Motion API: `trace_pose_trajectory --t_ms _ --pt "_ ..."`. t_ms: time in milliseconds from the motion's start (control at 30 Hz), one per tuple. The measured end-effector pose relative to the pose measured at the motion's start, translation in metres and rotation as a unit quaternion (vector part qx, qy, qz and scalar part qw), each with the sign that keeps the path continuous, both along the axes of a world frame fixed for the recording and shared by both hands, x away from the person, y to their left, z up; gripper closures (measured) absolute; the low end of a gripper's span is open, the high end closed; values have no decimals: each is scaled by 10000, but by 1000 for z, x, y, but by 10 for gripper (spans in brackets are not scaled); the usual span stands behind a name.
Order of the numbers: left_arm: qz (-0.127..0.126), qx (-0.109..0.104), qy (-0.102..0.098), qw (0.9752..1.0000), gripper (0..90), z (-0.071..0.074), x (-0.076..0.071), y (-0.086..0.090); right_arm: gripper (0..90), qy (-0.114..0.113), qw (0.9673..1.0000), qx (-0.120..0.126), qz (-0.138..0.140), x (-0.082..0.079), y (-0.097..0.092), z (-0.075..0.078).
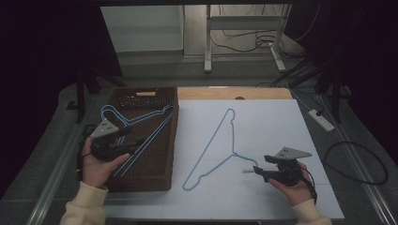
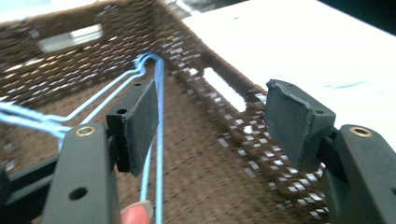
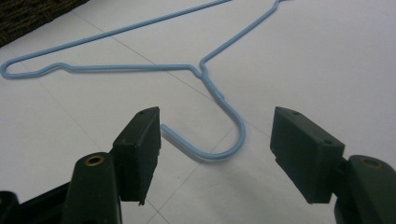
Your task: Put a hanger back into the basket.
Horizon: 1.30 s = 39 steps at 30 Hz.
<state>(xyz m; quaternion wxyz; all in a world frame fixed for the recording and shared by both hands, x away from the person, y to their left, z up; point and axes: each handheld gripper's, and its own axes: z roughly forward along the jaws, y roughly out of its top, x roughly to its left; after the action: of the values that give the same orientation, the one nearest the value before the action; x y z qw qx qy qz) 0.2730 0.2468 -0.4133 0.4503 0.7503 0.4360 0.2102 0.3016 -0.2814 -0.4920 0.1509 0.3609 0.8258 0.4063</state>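
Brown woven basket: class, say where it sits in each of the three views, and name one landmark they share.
High view: brown woven basket, left of centre.
Left gripper view: across the left and centre.
Right gripper view: top-left corner.
Shared landmark: white tabletop.

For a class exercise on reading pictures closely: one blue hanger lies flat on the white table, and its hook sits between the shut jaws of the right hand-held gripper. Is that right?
Not quite. The right hand-held gripper has open jaws, as the right gripper view shows. The hanger does lie flat on the white table, its hook between them, untouched.
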Motion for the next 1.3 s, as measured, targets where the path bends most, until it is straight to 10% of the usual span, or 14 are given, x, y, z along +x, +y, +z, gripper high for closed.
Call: trace_pose_trajectory --t_ms 533,1300 --pt "-775 -153 -23 9969 337 -9 -21 -33 343 -44 10000 33 -14 0 -1 1" --pt "-972 -41 123 9952 331 -21 -20 -50 344 -77 10000 6 -9 -1 0 2"
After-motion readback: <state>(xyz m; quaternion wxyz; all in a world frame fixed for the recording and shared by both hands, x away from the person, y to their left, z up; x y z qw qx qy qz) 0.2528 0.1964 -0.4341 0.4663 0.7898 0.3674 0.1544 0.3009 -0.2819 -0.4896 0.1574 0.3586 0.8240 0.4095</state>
